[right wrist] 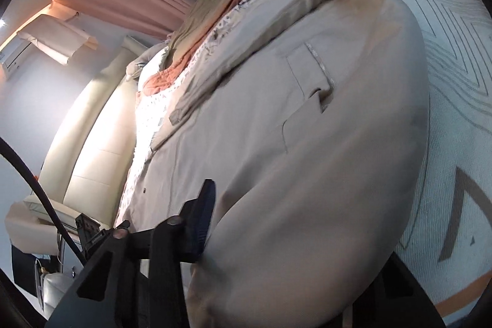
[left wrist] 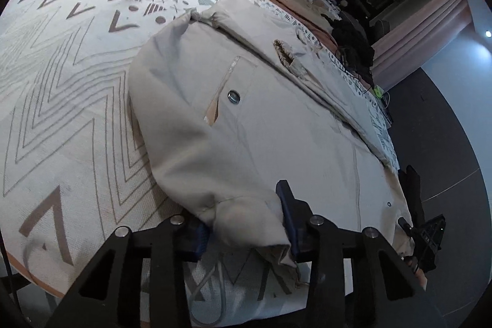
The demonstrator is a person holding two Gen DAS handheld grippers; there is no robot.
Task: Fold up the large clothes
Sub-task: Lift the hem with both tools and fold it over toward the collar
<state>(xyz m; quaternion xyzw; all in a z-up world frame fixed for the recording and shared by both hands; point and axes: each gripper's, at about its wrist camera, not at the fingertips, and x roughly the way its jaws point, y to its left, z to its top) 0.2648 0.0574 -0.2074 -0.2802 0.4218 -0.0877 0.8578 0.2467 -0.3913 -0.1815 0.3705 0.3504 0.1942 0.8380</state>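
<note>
With hem pinched at both ends: lift level, carry across.
Left gripper: clamped on beige coat hem bunched between jaws.
Right gripper: narrow, cloth between jaws, far pad hidden.
Coat: ahead of jaws, on patterned bedspread.

A: Left gripper — how is it sitting?
B: Angling downward, its blue pads pinching a bunched fold of the beige garment.
A: Right gripper?
B: Rolling sideways in view; one finger is pressing the garment, the other is lying hidden under cloth.
</note>
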